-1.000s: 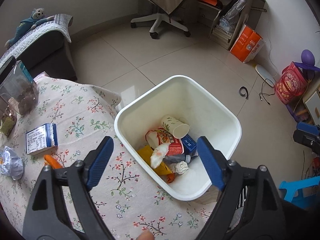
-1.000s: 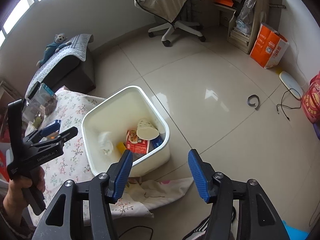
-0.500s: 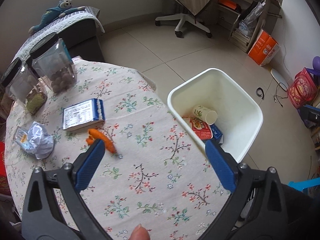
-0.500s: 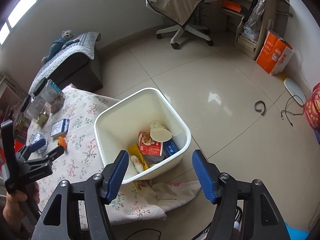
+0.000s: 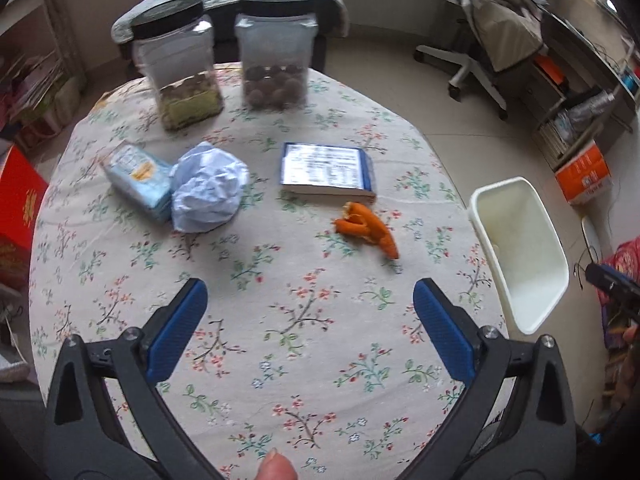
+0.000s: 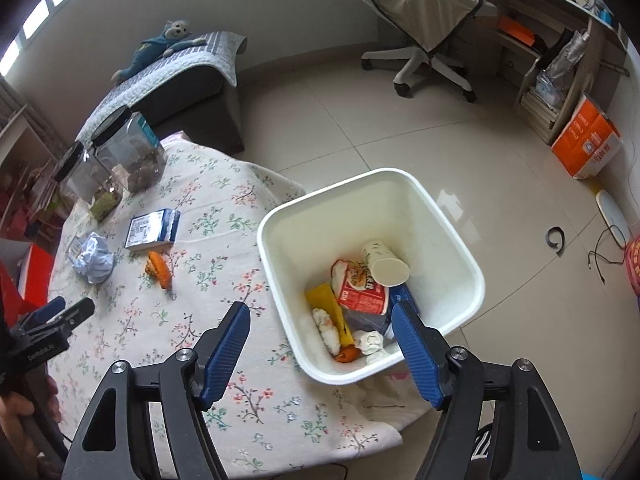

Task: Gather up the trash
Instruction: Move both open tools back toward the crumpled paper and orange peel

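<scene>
The round counter [image 5: 304,320] is draped in a pale cloth printed with small flower sprigs, creased in places. Beside its edge on the tiled floor stands one white plastic bin [image 6: 476,280], squarish with rounded corners and smooth walls. In the right wrist view it holds a paper cup [image 6: 386,266] lying on its side, a red printed wrapper [image 6: 362,288], a yellow wrapper, crumpled white paper and a bit of orange peel; the blue item under the wrapper is mostly covered. From the left wrist view the bin's contents are hidden behind its near wall.

Two clear jars [image 5: 274,48] with black lids stand at the counter's far side, both blurred; one holds round brown pieces.

Four loose things lie on the cloth: a flat blue-and-white box [image 5: 326,170], a crumpled pale-blue paper ball [image 5: 208,190], a soft tissue pack [image 5: 138,174] touching the ball, and a curled orange peel [image 5: 368,230] just beside the box.

Left tongs [image 5: 308,320] hover over the cloth, gaping wide, holding nothing. Right tongs [image 6: 320,350] are spread wide over the bin's near rim, likewise bare. Both have ribbed blue pads [image 5: 444,330].
</scene>
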